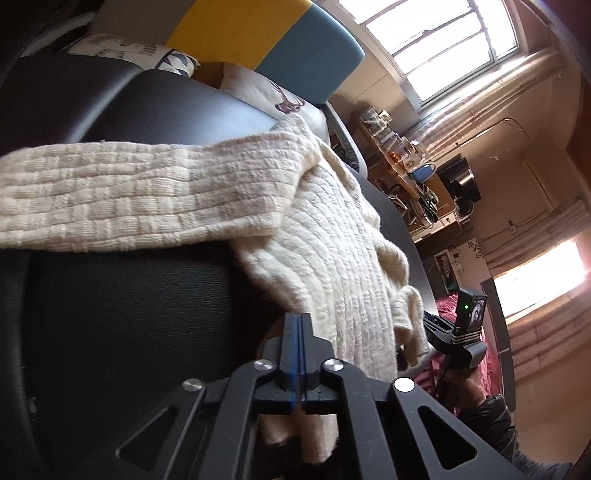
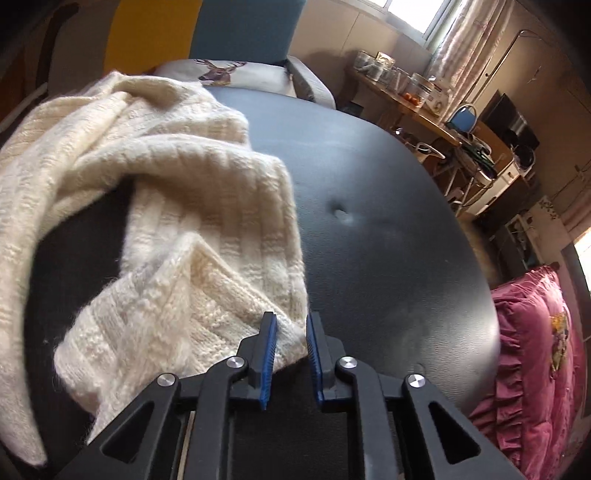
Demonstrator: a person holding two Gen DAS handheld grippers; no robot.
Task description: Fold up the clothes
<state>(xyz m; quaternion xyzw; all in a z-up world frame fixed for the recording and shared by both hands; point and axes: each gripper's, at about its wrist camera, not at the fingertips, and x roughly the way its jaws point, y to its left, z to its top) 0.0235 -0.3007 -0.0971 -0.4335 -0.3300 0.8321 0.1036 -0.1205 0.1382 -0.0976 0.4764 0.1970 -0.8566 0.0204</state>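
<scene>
A cream knitted sweater (image 1: 207,195) lies rumpled on a black padded leather surface (image 1: 122,306). My left gripper (image 1: 298,321) is shut, its blue pads pressed together at the sweater's near edge; I cannot tell whether fabric is pinched between them. In the right wrist view the sweater (image 2: 177,206) is bunched at the left on the black surface (image 2: 388,229). My right gripper (image 2: 291,320) is open, with a ribbed corner of the sweater lying between its fingers. The right gripper also shows at the right of the left wrist view (image 1: 467,328).
A deer-print cushion (image 2: 221,72) and yellow and blue panels (image 1: 258,33) sit behind the surface. A pink quilt (image 2: 532,354) lies to the right. A cluttered wooden desk (image 2: 424,107) stands by the window.
</scene>
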